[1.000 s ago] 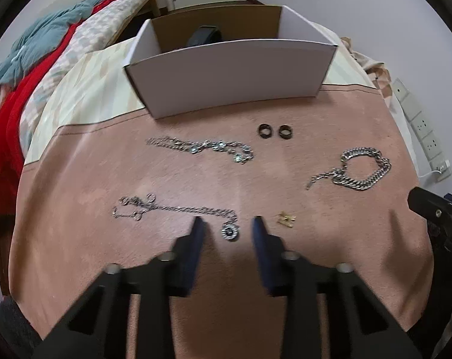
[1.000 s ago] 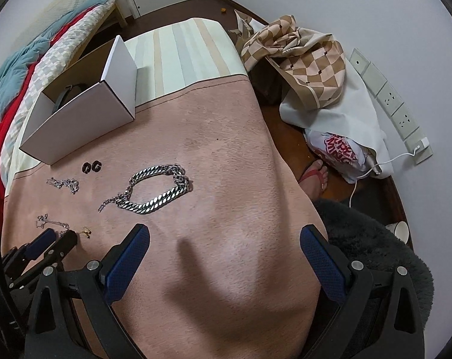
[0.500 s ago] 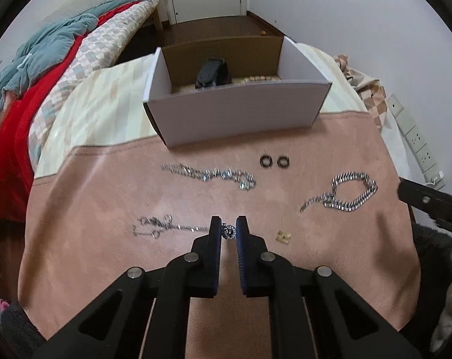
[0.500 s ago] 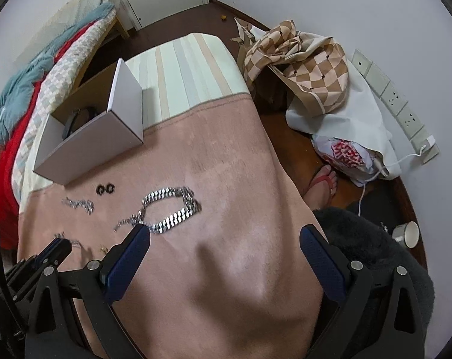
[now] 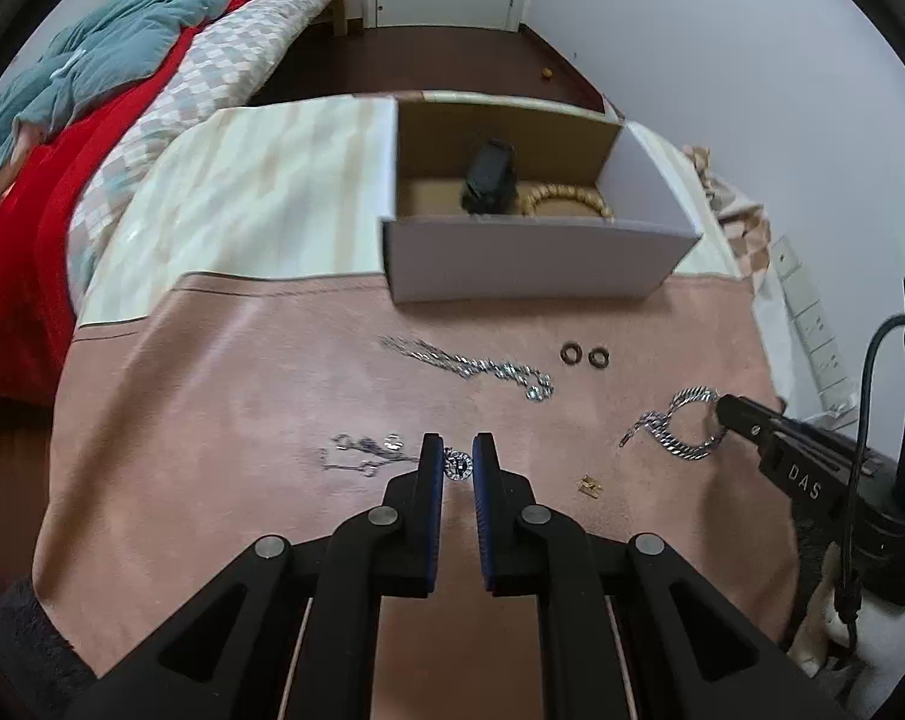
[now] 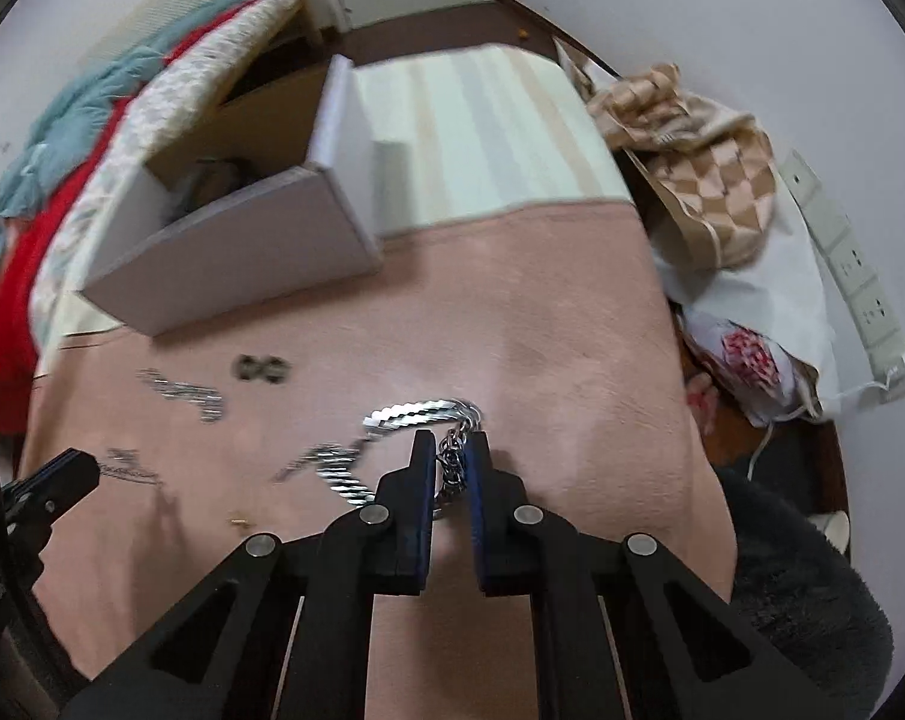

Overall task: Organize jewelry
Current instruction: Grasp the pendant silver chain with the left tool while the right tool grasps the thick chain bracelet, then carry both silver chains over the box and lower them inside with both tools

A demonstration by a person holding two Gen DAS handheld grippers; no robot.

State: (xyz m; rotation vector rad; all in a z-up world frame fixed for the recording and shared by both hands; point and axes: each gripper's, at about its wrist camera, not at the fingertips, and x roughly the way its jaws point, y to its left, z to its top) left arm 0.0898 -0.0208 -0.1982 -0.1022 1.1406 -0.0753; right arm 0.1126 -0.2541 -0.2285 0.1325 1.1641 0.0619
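My left gripper (image 5: 457, 455) is shut on the round pendant (image 5: 457, 466) of a thin silver necklace (image 5: 365, 452) on the pink cloth (image 5: 224, 396). My right gripper (image 6: 450, 461) is shut on a thick silver curb chain bracelet (image 6: 413, 414), also in the left wrist view (image 5: 686, 426). A white cardboard box (image 5: 536, 264) at the back holds a black item (image 5: 489, 177) and a beaded bracelet (image 5: 566, 201). Another silver chain (image 5: 470, 363), two dark rings (image 5: 584, 355) and a small gold piece (image 5: 590, 486) lie on the cloth.
A striped cloth (image 5: 254, 192) covers the table's far part. A bed with red and teal bedding (image 5: 92, 96) is at the left. A checkered bag (image 6: 704, 180) and a power strip (image 6: 854, 276) lie off the table's right edge.
My left gripper closed on the pendant. My right gripper moved in over the thick bracelet and closed on it from wide open.
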